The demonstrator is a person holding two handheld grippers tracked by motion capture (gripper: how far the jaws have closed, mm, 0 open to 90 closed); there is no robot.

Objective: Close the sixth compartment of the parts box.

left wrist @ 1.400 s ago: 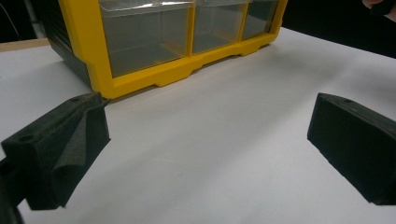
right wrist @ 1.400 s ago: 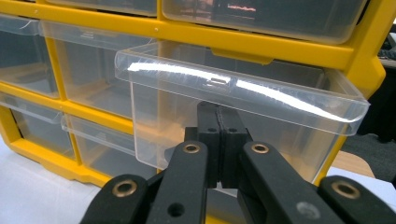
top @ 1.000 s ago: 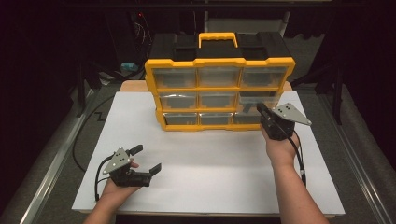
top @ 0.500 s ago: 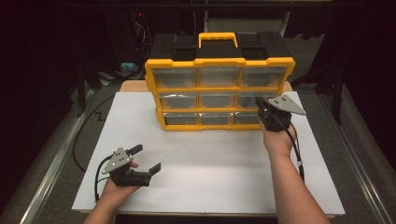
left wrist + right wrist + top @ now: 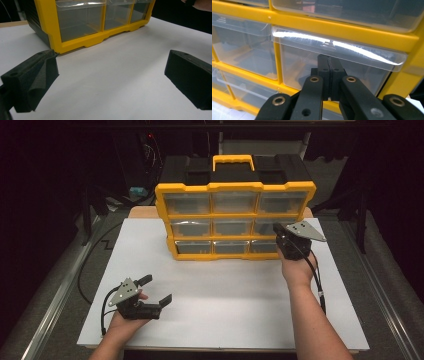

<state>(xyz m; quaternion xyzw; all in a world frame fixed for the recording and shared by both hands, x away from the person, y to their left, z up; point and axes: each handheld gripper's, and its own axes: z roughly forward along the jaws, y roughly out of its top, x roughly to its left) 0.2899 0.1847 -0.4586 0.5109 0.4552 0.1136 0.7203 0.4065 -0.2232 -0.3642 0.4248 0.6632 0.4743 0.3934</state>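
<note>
right hand-held gripper (image 5: 329, 75) closed, empty, at drawer (image 5: 337, 67) | left hand-held gripper (image 5: 156, 290) open, empty

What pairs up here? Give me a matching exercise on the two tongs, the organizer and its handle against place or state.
Things:
1. left tongs
2. right tongs
3. drawer organizer
4. carry handle

States or places:
a. yellow, on top of the black lid
b. jaws shut, at the clear middle-row right drawer, under its lip
c. jaws wide apart, nothing between them, low over the white tabletop
d. stands upright at the far side of the table, nine clear drawers facing the person

Pairs: 1-c, 2-b, 3-d, 4-a
</note>
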